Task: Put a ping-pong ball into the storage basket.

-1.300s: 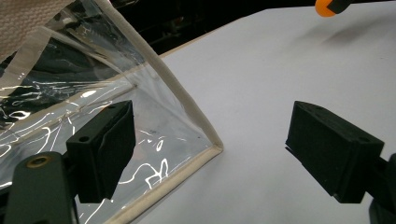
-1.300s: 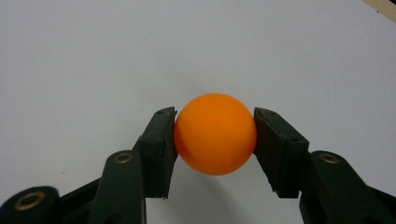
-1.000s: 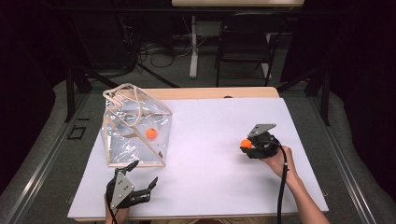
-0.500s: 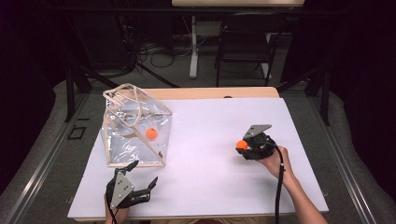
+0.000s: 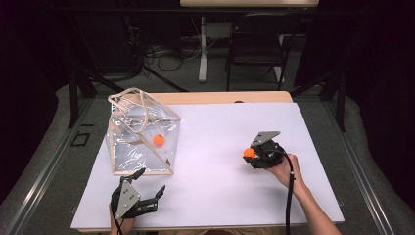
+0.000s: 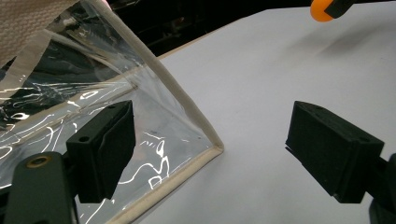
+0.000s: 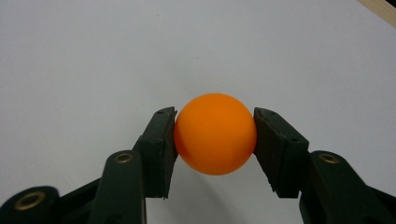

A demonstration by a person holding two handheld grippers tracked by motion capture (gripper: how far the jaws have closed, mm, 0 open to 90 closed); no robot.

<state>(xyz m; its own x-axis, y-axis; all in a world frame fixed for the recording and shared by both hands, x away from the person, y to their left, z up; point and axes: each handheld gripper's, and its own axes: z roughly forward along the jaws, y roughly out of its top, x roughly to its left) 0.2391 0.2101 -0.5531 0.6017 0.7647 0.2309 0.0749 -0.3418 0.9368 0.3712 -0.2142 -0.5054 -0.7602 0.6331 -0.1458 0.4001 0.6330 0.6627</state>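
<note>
An orange ball (image 7: 215,133) is pinched between the two black pads of my right gripper (image 7: 215,140), which is shut on it just above the white table cover. From above, that gripper (image 5: 250,154) and its ball (image 5: 249,152) are right of the table's middle. A clear plastic bag (image 5: 142,132) with beige trim stands at the left, with a second orange ball (image 5: 158,140) inside. My left gripper (image 5: 150,181) rests near the front edge, open, with nothing between its jaws. Its own view has the bag's near corner (image 6: 212,149) just ahead of the pads.
A white sheet (image 5: 215,196) covers the table, and a strip of wood shows along its far edge (image 5: 220,98). A dark chair (image 5: 257,44) and cables stand on the floor behind the table. Open sheet lies between the bag and the right gripper.
My right gripper has drifted slightly to the left with the orange ball still held. The left gripper and the bag have stayed put.
</note>
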